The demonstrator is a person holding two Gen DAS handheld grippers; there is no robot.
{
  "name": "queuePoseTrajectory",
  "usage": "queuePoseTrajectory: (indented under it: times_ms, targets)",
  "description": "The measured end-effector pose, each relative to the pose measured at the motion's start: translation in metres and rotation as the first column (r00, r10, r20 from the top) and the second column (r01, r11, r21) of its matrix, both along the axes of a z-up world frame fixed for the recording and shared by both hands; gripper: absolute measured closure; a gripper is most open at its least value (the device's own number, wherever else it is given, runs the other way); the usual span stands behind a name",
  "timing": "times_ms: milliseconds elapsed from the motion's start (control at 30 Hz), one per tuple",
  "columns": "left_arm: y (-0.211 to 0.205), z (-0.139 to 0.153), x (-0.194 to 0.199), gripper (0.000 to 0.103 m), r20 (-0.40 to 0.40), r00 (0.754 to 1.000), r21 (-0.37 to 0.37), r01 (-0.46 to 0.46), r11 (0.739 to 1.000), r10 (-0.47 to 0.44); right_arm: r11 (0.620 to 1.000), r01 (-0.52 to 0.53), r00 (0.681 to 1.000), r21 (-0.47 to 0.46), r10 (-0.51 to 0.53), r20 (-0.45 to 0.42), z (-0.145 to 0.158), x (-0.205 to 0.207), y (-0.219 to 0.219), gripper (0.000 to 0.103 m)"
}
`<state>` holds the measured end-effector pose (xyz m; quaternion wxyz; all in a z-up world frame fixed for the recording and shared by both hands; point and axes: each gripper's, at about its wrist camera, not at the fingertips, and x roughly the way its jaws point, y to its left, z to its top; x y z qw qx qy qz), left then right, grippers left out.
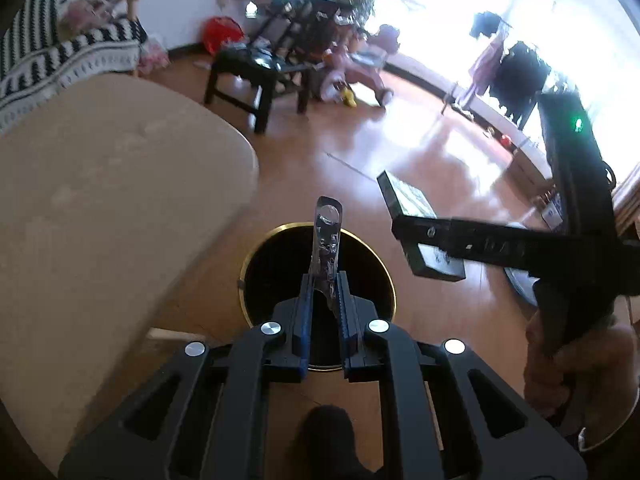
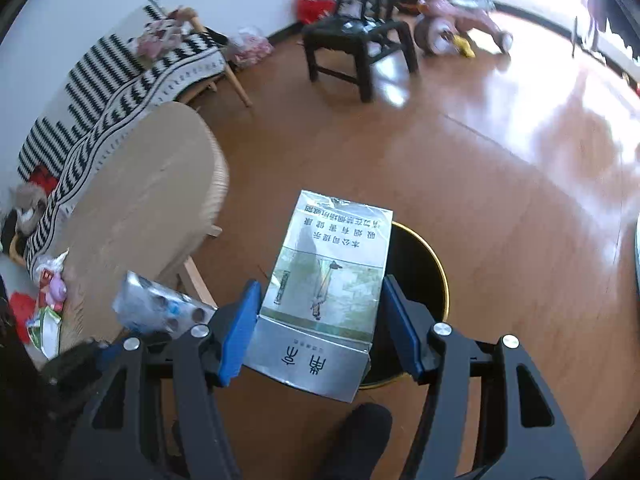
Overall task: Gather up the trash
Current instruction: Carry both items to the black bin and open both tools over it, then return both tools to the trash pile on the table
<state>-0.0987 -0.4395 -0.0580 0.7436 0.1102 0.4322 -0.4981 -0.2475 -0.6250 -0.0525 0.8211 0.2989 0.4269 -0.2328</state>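
A black trash bin with a gold rim stands on the wooden floor below both grippers; it also shows in the right wrist view. My left gripper is shut on a silver blister pack and holds it upright over the bin's mouth. My right gripper is shut on a silver cigarette box with Chinese print, above the bin's left edge. The box and right gripper show at the right in the left wrist view. The blister pack shows at the left in the right wrist view.
A round beige table stands left of the bin, with wrappers near its edge. A striped sofa, a black stool and a pink tricycle lie beyond. My dark foot is below.
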Motion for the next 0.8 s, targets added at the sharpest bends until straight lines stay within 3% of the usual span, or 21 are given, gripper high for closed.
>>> queuePoseTrajectory:
  times_ms: [400,467,533,600,800]
  targets:
    - [-0.031,-0.028,0.001,0.089,-0.016,0.999,0.041,0.033,0.999,-0.032,0.998,0.031,0.999,0.054,-0.030,-0.019,-0.022,-0.005,-0.019,0.042]
    - [-0.032,-0.029,0.002,0.082,-0.014,0.999,0.034,0.029,0.999,-0.029,0.998,0.035,0.999,0.051,-0.034,-0.019,-0.020,-0.001,-0.018,0.037]
    - [-0.032,-0.030,0.003,0.057,-0.005,1.000,0.032,0.020,0.999,-0.020,0.998,0.041,0.999,0.044,-0.041,-0.018,-0.018,-0.001,-0.019,0.019]
    - [-0.028,-0.027,0.004,0.044,0.013,1.000,0.017,0.003,1.000,-0.004,0.998,0.053,0.999,0.033,-0.053,-0.007,-0.014,-0.002,-0.019,0.016]
    - [-0.017,-0.016,0.009,0.030,0.023,1.000,-0.003,-0.017,1.000,0.017,0.997,0.070,0.997,0.035,-0.071,0.025,-0.002,0.000,-0.017,0.016]
